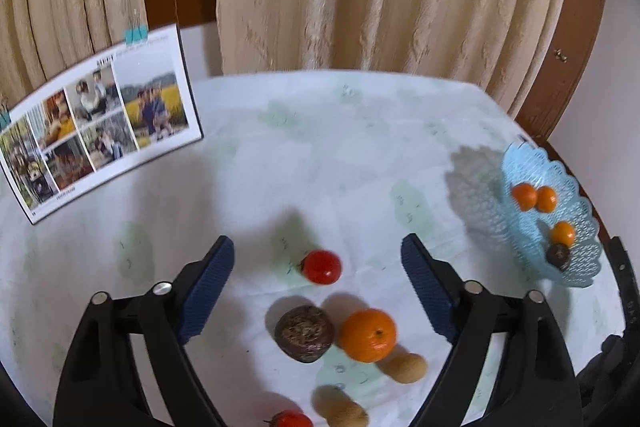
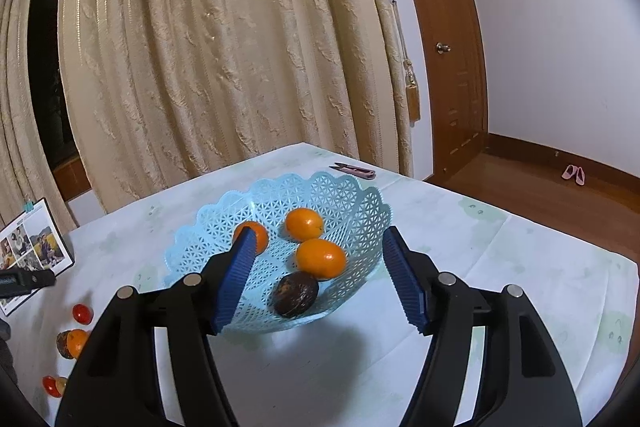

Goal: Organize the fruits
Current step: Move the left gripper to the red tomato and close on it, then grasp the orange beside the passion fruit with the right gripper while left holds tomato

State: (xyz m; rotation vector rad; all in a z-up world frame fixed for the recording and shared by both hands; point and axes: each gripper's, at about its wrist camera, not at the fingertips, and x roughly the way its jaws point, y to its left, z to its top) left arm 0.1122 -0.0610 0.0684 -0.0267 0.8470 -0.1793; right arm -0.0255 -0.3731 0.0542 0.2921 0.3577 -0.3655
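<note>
Six loose fruits lie under the wide-open left gripper (image 1: 318, 259); the tomato (image 1: 321, 267) between its jaws, probably soft, wants gentle side pressure. Right gripper (image 2: 318, 253) gapes empty over the basket (image 2: 352, 203).

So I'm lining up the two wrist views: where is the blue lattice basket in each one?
Left wrist view: the blue lattice basket sits at the far right edge, seen side-on, holding three oranges and a dark fruit.
Right wrist view: the basket fills the centre, just beyond the open jaws.
Shared landmark: the photo calendar, standing at the left in both.
</note>
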